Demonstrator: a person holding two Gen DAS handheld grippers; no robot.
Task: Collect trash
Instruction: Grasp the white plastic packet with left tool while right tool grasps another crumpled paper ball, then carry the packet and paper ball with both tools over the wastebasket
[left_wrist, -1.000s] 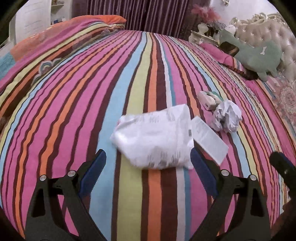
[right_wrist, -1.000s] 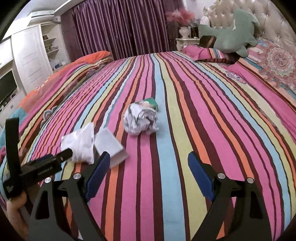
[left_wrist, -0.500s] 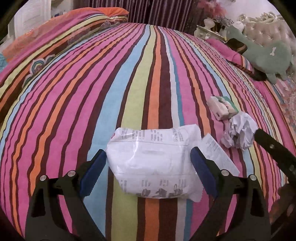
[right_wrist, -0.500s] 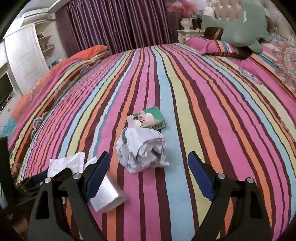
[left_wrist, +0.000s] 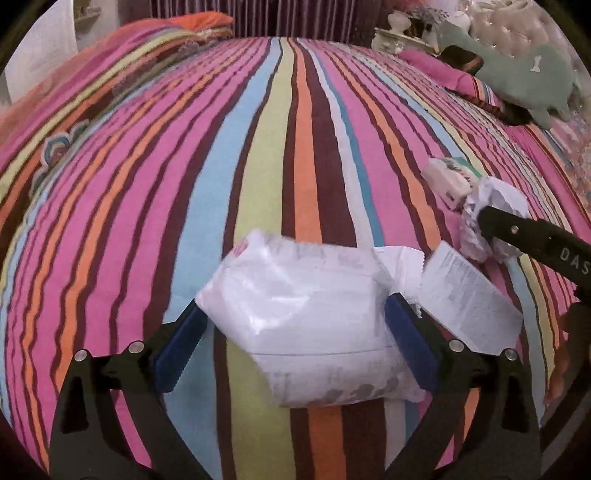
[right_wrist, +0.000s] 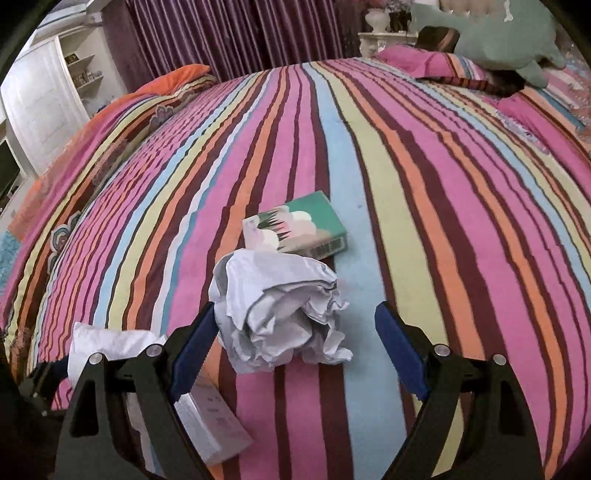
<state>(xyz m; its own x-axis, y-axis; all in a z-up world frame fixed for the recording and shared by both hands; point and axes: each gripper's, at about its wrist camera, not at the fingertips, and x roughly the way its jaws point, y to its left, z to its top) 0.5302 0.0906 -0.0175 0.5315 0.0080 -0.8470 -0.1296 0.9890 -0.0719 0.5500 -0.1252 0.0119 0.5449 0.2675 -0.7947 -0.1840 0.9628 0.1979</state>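
A white plastic packet (left_wrist: 314, 317) lies on the striped bed, between the wide-open jaws of my left gripper (left_wrist: 295, 332); both blue pads sit at its sides. A crumpled white paper ball (right_wrist: 280, 314) lies between the open jaws of my right gripper (right_wrist: 295, 343), close to the left pad. It also shows in the left wrist view (left_wrist: 495, 218), partly behind the right gripper's finger. A white printed box (left_wrist: 469, 299) lies right of the packet. A green and pink carton (right_wrist: 299, 229) lies just beyond the paper ball.
The striped bedspread (right_wrist: 424, 184) covers the whole bed. A green plush toy (left_wrist: 528, 77) and pillows lie at the headboard, far right. Purple curtains (right_wrist: 229, 37) and a white cabinet (right_wrist: 40, 99) stand beyond the bed.
Both grippers have moved forward and lower: the left one now straddles the white packet, the right one now straddles the paper ball. Both stayed open.
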